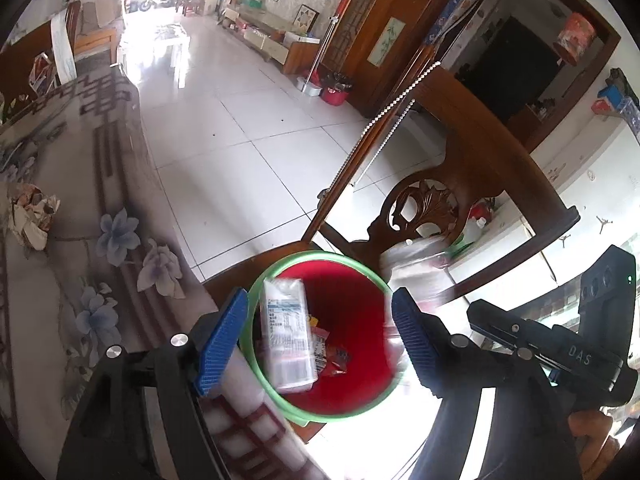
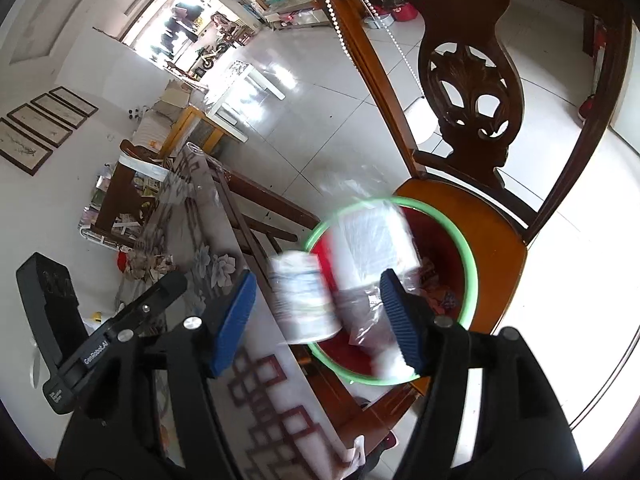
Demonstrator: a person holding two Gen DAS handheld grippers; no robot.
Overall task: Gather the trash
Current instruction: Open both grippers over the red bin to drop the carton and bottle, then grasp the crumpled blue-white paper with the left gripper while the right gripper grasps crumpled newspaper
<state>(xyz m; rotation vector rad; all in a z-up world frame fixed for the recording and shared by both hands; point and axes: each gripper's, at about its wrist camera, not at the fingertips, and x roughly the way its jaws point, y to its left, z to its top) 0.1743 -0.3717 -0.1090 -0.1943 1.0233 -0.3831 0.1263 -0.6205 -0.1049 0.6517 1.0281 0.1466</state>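
I read "DAS" on rig body (image 1: 580,358), lower right; "CenRobot.AI" on rig bar (image 2: 95,354), lower left. Left gripper (image 1: 320,336) & right gripper (image 2: 320,316) jaws apart, gripping nothing. Red bin (image 1: 352,320) on wooden chair (image 2: 492,216); white tile floor (image 1: 248,128).

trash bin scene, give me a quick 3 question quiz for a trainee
1. True or false: the red bin with the green rim stands on the floor tiles.
2. Multiple choice: in the left wrist view, the white printed packet is A) on the tablecloth B) over the bin's mouth C) on the chair back.
3. Short answer: what still lies on the flowered tablecloth to be collected?

Key
1. False: it stands on the wooden chair seat.
2. B.
3. A crumpled paper wad. Neither the left gripper nor the right gripper grips anything; a blurred clear plastic bag is over the bin.
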